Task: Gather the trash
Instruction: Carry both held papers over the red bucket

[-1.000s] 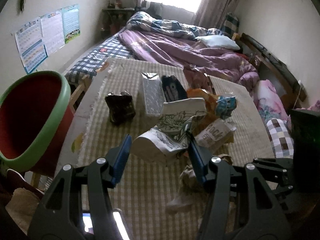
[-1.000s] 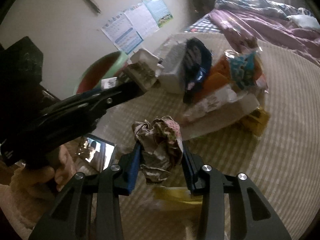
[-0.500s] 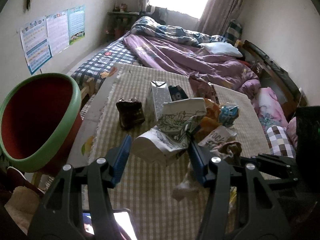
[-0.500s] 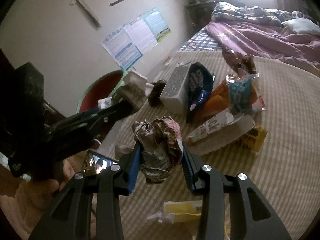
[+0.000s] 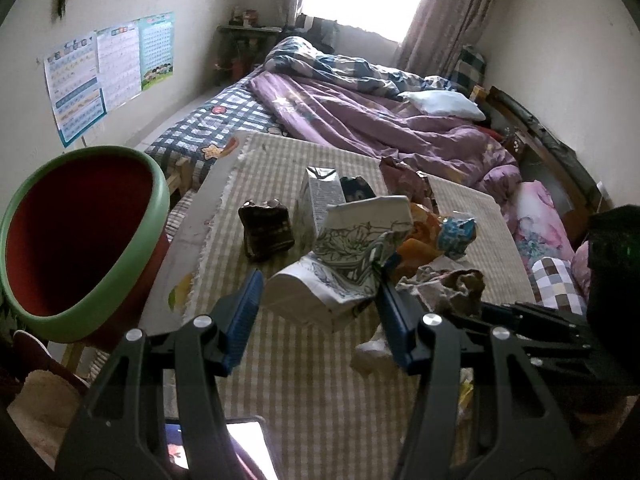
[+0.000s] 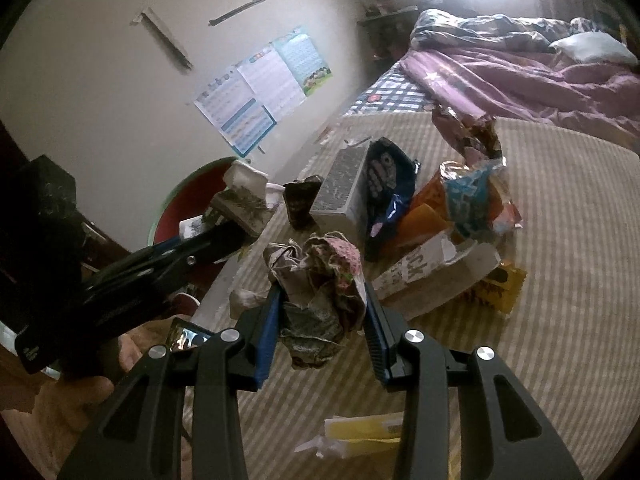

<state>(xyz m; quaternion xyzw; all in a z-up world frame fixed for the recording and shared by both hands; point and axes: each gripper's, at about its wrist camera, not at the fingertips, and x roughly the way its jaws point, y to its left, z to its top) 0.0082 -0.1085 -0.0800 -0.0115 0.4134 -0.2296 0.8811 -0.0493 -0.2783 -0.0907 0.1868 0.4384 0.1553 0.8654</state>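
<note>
Both pieces of trash judged very light, soft, already crushed; nothing fragile.

Left gripper (image 5: 320,304): a crumpled white paper carton (image 5: 344,264) with line-drawn print is pinched between the blue pads and held clear above the worktop (image 5: 304,380). Thin card, springy, likely to deform further under squeeze. Grip sits on the lower folded part; the upper flap sticks up free and could catch on a rim. Contact on the left pad looks marginal, so a slip is possible if tilted.

Right gripper (image 6: 320,320): a crumpled paper wad (image 6: 316,280) with floral print is clamped at mid-body, bulging above and hanging below the pads. Compressible, rough surface, so slip is judged unlikely.

Green-rimmed red bin (image 5: 76,236) stands off the worktop's left edge, mouth tilted toward the left gripper; carton near it but not yet over the opening. The wad is further away, with the left gripper between it and the bin.

Remaining wrappers (image 6: 460,216) and a grey carton (image 6: 344,188) lie piled mid-worktop, beyond both grippers.
</note>
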